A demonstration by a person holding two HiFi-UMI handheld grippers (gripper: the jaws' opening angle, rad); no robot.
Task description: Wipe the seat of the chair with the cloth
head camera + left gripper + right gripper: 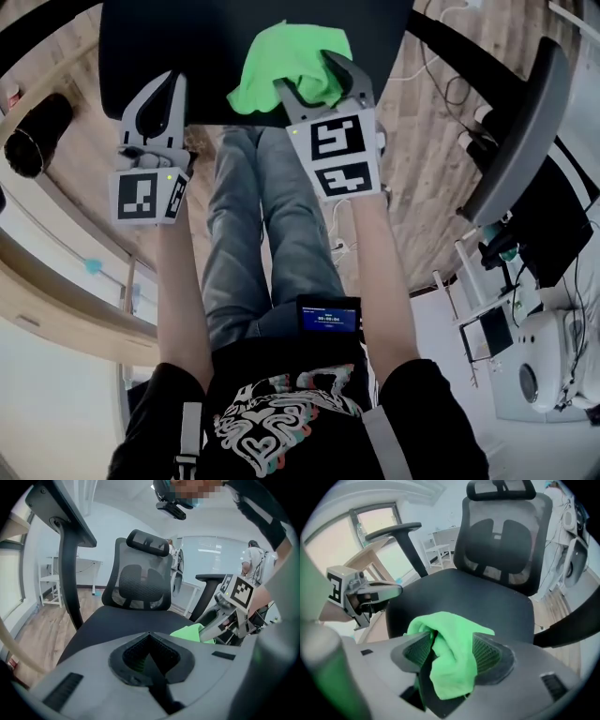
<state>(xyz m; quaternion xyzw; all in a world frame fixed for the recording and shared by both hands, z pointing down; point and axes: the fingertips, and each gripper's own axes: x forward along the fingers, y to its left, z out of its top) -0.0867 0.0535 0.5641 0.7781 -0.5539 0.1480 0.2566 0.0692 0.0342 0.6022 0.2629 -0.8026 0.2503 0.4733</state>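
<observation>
Your right tongs (453,640) are released, jaws apart, with the green cloth (451,665) bunched loosely between them at the front edge of the black chair seat (473,597). Your left tongs (150,637) are clenched on nothing, nearby.

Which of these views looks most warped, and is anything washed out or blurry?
Left gripper view: strong fisheye, dark corners, the chair bulging, the near foreground soft. Right gripper view: same warp, the window washed out, the cloth fairly clear. Head view: milder bending at the edges, even light.
</observation>
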